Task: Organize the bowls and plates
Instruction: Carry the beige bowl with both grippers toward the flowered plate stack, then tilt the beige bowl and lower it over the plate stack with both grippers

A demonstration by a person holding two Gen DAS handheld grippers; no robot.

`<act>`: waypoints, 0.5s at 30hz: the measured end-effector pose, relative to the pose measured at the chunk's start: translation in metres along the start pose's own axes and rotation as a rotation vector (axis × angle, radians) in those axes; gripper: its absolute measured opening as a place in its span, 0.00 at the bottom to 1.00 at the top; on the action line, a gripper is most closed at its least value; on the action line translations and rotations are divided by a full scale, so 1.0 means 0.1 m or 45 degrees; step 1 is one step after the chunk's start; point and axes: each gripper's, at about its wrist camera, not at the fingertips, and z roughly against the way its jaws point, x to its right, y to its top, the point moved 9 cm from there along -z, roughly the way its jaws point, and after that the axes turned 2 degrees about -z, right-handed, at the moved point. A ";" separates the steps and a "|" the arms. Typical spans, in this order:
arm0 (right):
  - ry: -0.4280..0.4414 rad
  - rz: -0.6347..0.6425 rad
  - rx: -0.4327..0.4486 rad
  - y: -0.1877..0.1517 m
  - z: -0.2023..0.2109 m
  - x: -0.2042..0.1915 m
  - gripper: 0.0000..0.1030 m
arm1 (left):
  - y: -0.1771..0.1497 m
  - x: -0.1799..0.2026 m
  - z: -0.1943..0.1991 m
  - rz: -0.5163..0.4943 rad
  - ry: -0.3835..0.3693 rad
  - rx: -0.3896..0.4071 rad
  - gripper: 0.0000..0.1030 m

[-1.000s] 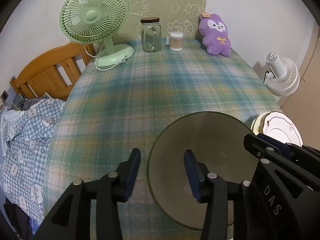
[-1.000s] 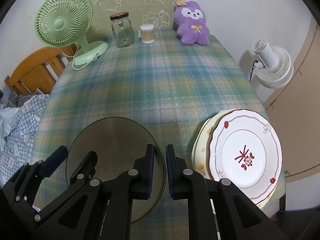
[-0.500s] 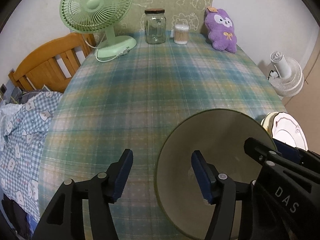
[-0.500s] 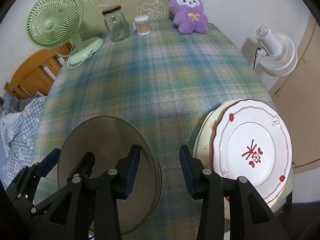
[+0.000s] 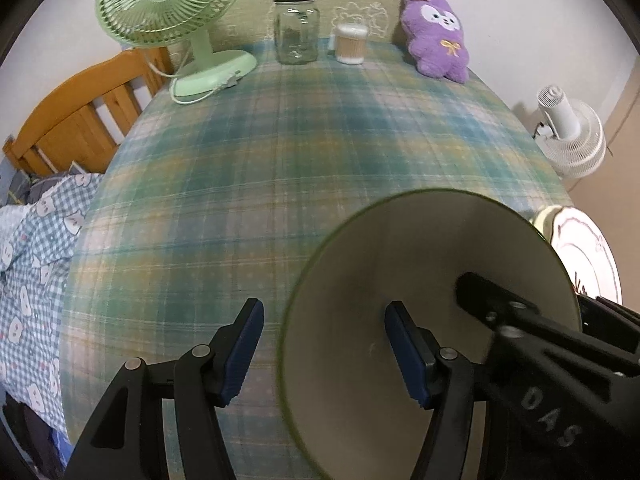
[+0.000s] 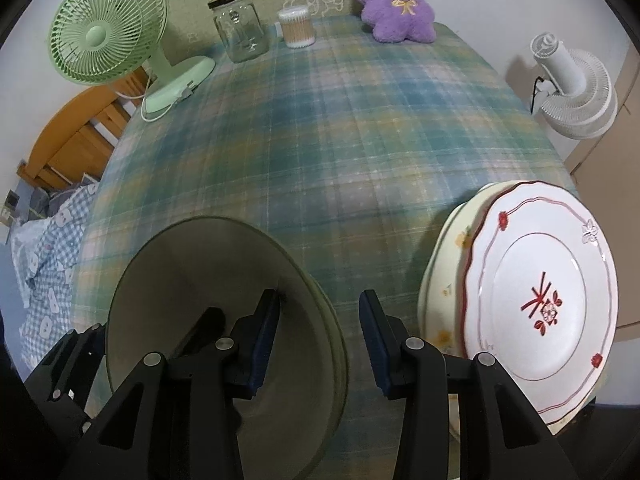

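Bowl (image 5: 404, 276) released | right gripper (image 6: 318, 338) jaws wider than before

Table (image 6: 360, 128) with plaid cloth: green fan (image 6: 120, 40), glass jar (image 6: 240, 28), cotton swab tub (image 6: 296, 26), purple plush (image 6: 394, 2) along far edge; glass bowl (image 6: 192, 280), plate stack (image 6: 540, 300) near edge.

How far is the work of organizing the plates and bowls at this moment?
Done: two plates lie stacked at the table's near right edge. In hand: the grey-green bowl rests on the tablecloth, its rim between the open fingers of both the left gripper and right gripper, neither pressing it. Left: placing the bowl in its final spot.
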 end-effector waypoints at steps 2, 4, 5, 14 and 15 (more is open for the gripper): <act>0.007 -0.001 -0.013 -0.03 -0.04 -0.01 0.44 | -0.01 0.05 -0.01 -0.020 -0.015 -0.003 0.63; 0.019 -0.007 -0.016 -0.05 -0.05 -0.02 0.44 | -0.02 0.07 0.00 -0.035 -0.016 0.003 0.63; 0.025 -0.012 -0.013 -0.05 -0.05 -0.02 0.44 | -0.02 0.08 0.00 -0.039 -0.012 0.008 0.63; 0.033 -0.012 0.003 -0.06 -0.06 -0.02 0.44 | -0.03 0.08 0.00 -0.041 -0.010 0.033 0.63; 0.032 -0.010 0.004 -0.06 -0.06 -0.01 0.44 | -0.03 0.08 0.00 -0.042 -0.013 0.034 0.62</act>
